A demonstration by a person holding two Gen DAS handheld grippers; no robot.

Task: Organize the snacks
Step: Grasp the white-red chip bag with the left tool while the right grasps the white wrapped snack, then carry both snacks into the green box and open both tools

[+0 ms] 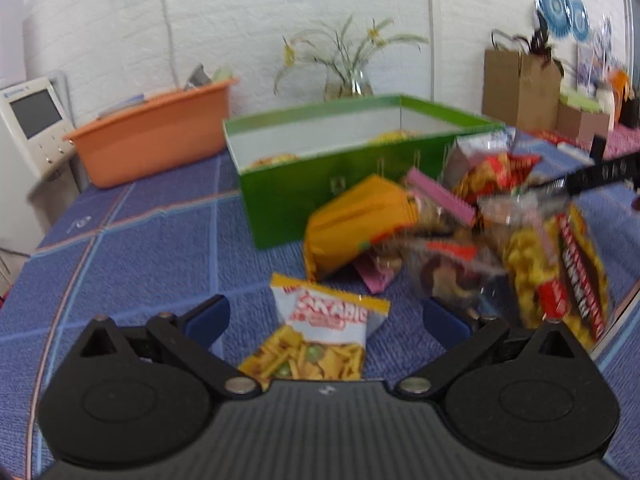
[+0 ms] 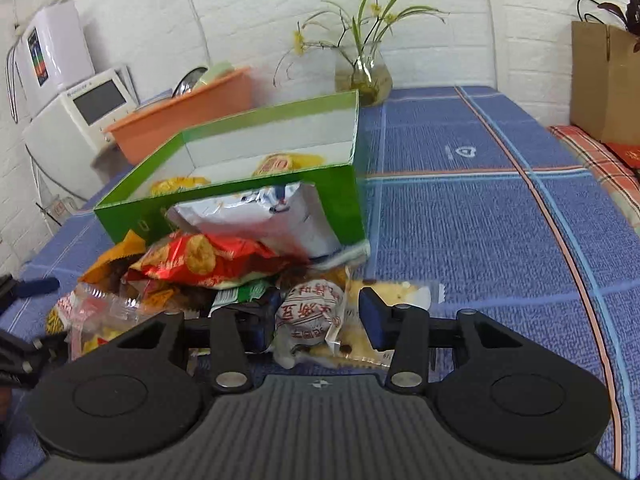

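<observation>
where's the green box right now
In the right wrist view the green box sits left of centre on the blue tablecloth, behind the snack pile and before the orange tub.

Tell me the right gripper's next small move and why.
Probably close the right gripper on the round white snack packet. Its jaws stand open with the packet between the blue fingertips, apparently not yet squeezed. The green box just behind already holds a few snacks, so it looks like the place to carry this one.
</observation>
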